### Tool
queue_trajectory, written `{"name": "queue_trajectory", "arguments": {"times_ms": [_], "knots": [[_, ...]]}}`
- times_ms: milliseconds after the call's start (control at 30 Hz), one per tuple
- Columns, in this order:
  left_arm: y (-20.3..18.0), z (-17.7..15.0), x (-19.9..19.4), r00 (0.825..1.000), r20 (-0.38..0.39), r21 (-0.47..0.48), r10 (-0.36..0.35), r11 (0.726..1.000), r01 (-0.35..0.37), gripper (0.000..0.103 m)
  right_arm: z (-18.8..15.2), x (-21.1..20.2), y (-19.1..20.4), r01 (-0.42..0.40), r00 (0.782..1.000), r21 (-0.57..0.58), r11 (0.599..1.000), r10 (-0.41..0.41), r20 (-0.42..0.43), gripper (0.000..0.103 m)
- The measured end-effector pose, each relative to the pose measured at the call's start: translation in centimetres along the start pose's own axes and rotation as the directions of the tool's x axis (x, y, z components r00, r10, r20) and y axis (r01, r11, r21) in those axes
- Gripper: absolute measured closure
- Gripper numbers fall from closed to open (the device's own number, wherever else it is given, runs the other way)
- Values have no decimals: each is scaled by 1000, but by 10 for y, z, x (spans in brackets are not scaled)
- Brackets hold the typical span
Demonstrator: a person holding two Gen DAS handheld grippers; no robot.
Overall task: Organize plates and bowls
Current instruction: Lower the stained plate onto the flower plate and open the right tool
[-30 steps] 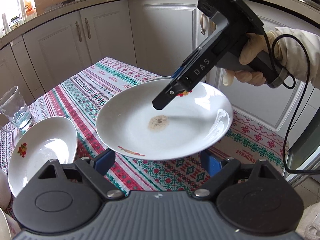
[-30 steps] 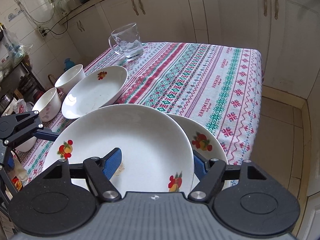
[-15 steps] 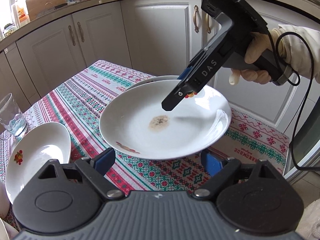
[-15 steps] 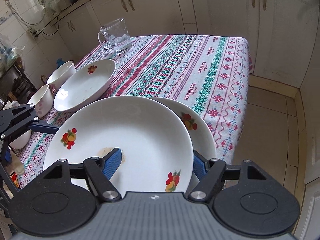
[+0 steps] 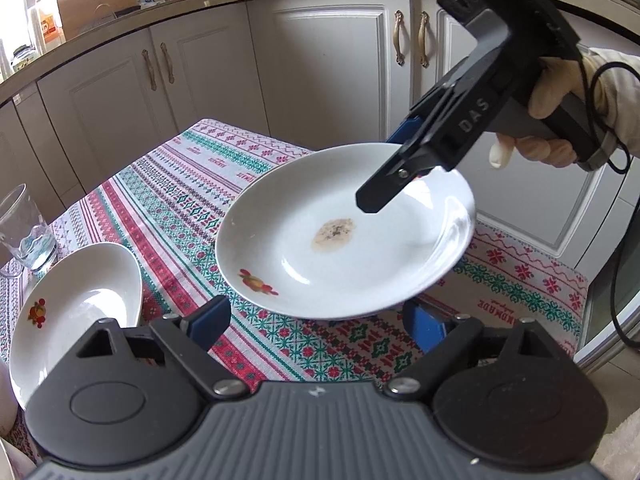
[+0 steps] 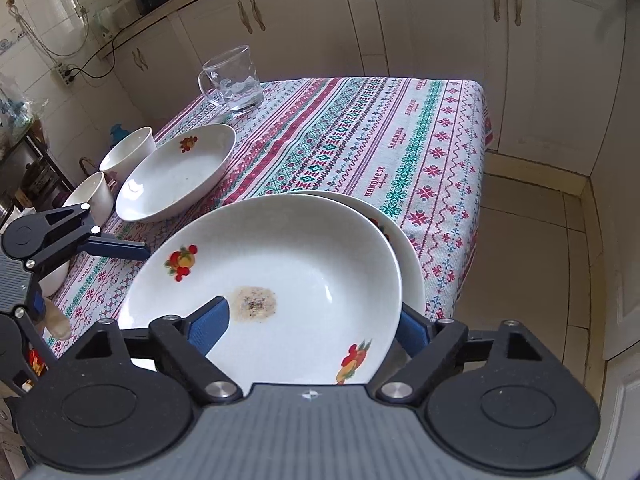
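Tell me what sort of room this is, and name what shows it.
Most likely a home kitchen. Cream cabinet doors run under a countertop crowded with bottles, and a table in a patterned tablecloth carries a glass mug and used plates, one stained plate pinched by the right gripper.

The held plate hangs tilted above the table, partly over a second plate lying at the table's near edge. Left of them lies a dish, with two bowls beyond it at the table's left edge. A mug stands behind the dish.
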State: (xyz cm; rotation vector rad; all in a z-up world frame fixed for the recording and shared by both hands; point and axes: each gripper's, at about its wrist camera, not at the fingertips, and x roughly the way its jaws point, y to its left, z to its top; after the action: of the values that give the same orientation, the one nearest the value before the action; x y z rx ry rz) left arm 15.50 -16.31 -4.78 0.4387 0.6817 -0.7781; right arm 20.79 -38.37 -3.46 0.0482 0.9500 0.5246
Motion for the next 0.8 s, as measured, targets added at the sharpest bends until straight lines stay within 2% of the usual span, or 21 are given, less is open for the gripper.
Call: {"name": "queue_trajectory", "arguments": {"times_ms": [200, 533, 800], "knots": [[0, -1, 3, 1000, -7, -2, 12, 1000, -12, 11, -3, -7, 7, 22, 1000, -17, 1000, -22, 3, 4], [-2, -5, 2, 1000, 0, -21, 23, 1000, -23, 10, -10, -13, 14, 76, 997, -40, 996, -76, -4, 2], [5, -16, -16, 998, 28, -91, 62, 994, -59, 10, -15, -7, 23, 149, 988, -65, 987, -151, -27, 1]]}}
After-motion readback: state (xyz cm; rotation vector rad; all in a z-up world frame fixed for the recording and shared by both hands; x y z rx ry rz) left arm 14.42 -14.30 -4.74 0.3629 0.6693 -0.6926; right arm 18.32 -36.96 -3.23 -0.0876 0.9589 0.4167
